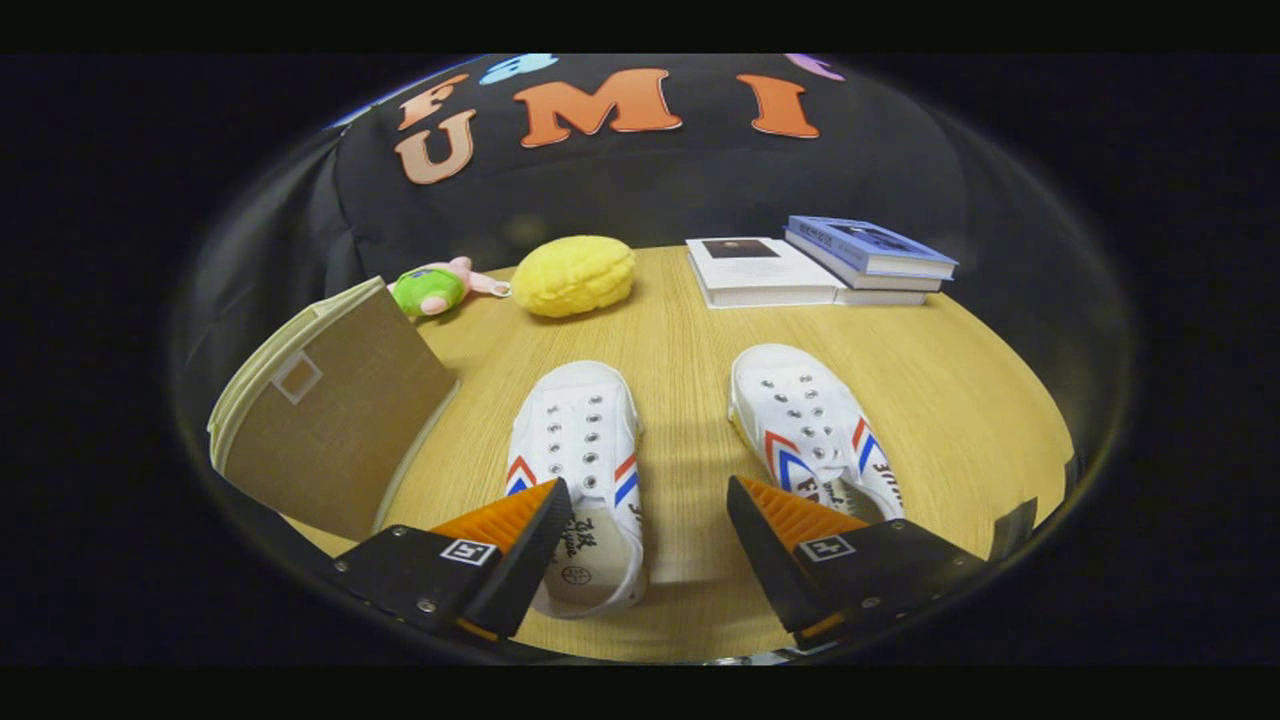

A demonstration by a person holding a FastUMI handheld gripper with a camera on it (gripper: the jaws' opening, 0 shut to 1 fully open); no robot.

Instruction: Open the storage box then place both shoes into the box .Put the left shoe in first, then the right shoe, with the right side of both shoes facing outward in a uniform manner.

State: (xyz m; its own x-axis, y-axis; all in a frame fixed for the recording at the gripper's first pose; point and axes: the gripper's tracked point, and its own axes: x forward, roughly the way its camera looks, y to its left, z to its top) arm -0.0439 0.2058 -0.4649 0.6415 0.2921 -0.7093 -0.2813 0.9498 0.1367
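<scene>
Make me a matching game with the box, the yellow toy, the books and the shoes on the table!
Things:
1. storage box
2. yellow plush toy
3. books
4. two white shoes

Places:
A. stacked at the far side of the wooden table, beyond the finger near the tilted shoe
B. just ahead of the open gripper, one by each finger
C. standing closed at the table's edge, beside the shoe that lies straight
D. at the far side, next to a small green and pink toy

Pairs: 1-C, 2-D, 3-A, 4-B
</scene>
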